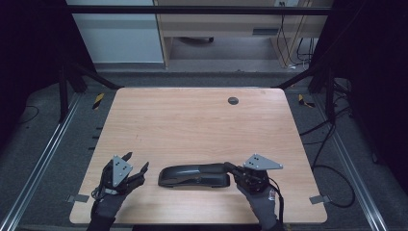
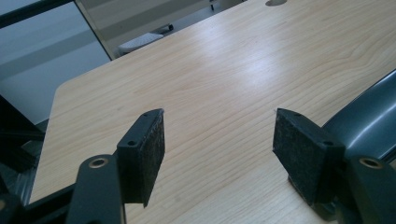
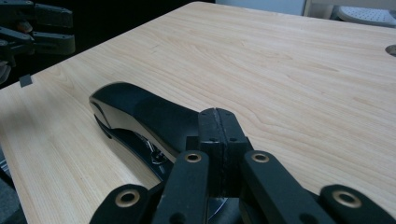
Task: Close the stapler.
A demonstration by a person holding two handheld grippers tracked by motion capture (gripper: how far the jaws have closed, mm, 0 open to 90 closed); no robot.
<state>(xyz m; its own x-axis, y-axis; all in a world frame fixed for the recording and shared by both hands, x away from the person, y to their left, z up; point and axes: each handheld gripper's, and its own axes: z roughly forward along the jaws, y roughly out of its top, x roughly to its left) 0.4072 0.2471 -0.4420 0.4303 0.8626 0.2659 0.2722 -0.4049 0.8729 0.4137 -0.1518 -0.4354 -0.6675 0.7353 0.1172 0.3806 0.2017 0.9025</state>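
A black stapler (image 1: 192, 175) lies lengthwise near the front edge of the wooden table (image 1: 192, 115). My left gripper (image 1: 136, 161) hovers just left of the stapler's front end, open with nothing between its pads (image 2: 144, 149). In the left gripper view, the stapler (image 2: 369, 116) curves in behind the right-hand jaw. My right gripper (image 1: 227, 166) is at the stapler's right end, shut with its pads pressed together and nothing between them. In the right gripper view, the right gripper (image 3: 218, 114) sits over the rear of the stapler (image 3: 140, 112), whose top arm is raised a little off its base.
A round cable hole (image 1: 233, 100) sits at the table's far side. Metal rails (image 1: 43, 154) run along the floor on both sides, with cables (image 1: 327, 159) on the right. A desk stands beyond the table.
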